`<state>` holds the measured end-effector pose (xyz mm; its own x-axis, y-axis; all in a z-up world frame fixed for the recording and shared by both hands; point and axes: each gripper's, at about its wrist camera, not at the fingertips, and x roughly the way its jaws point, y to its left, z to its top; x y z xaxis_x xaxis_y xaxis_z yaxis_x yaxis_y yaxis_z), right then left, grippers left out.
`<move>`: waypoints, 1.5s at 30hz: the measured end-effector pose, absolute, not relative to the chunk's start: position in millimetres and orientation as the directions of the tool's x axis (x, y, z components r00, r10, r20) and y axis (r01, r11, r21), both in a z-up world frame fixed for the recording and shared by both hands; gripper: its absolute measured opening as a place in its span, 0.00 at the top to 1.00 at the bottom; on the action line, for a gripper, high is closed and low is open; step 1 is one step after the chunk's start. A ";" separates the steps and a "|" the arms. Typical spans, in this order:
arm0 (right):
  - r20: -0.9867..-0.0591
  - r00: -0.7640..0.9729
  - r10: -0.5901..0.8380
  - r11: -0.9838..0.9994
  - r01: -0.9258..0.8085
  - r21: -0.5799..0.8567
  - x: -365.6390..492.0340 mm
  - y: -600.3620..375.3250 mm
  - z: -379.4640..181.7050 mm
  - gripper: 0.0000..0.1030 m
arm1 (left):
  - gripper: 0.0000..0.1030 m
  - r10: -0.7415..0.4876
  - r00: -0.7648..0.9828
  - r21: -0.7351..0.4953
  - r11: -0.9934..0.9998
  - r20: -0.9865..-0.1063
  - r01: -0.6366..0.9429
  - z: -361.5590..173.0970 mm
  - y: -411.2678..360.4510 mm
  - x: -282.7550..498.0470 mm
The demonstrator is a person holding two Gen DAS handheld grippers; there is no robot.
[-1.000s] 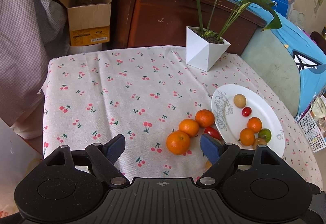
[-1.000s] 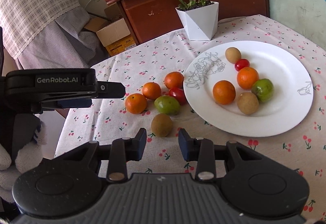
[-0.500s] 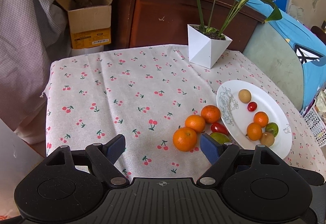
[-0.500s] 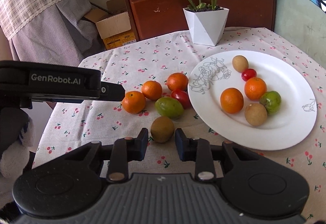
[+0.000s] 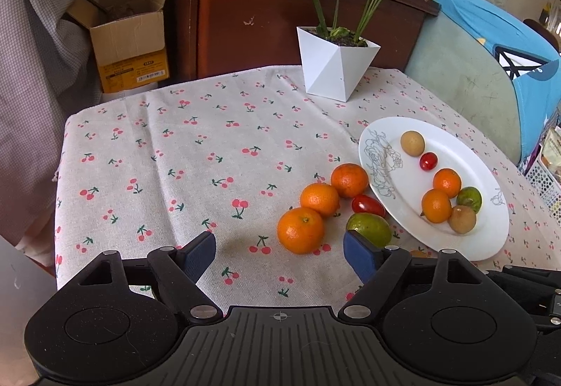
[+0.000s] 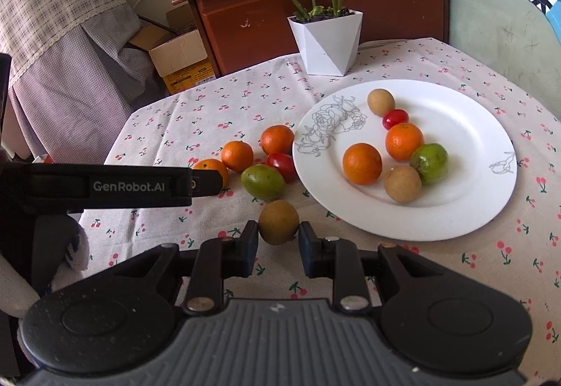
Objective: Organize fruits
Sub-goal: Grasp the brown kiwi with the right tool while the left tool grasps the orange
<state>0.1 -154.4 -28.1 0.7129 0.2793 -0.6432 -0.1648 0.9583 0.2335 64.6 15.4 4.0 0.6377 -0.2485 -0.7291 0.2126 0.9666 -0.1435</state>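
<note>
- The step in hand looks like the pick of the brown fruit (image 6: 278, 221), which lies on the table (image 6: 217, 112) just beside the near-left rim of the plate (image 6: 455, 221).
- The right hand-held gripper (image 6: 278, 238) sits low and level, its two fingers flanking the brown fruit, touching or nearly so; I cannot tell if it is pinched yet.
- Next, by my judgement: a firm pinch, a lift, then a carry rightward onto the plate, away from the fruit already there.
- The left hand-held gripper (image 5: 280, 251) hovers left of the plate, spread wide and holding nothing, facing the nearest orange (image 5: 300, 230) and the green fruit (image 5: 369, 228).
</note>
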 end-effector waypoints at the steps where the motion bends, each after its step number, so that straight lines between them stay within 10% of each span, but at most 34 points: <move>1: -0.644 0.713 0.278 0.958 -0.161 0.236 0.0 -155.4 -28.1 0.76 | 0.22 -0.250 0.638 -0.139 0.966 -0.728 0.219 3.1 13.6 64.8; 20: -0.653 0.703 0.281 0.955 -0.136 0.265 1.7 -160.8 -30.1 0.76 | 0.51 -0.250 0.662 -0.071 0.956 -0.707 0.285 -6.8 -0.8 69.9; 25: -0.650 0.704 0.287 0.952 -0.133 0.277 2.6 -163.0 -30.5 0.76 | 0.72 -0.271 0.657 -0.082 0.949 -0.703 0.303 -6.0 -0.7 70.3; 45: -0.535 0.797 0.279 0.937 -0.105 0.333 -2.4 -198.7 5.0 0.80 | 0.72 -0.368 0.694 -0.221 0.929 -0.618 0.295 32.6 -6.0 62.0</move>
<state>-2.4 -198.7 5.0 0.7974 0.2795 -0.5348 -0.1051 0.9371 0.3329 62.0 -6.0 32.6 0.6945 -0.3678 -0.6184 0.2953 0.9295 -0.2212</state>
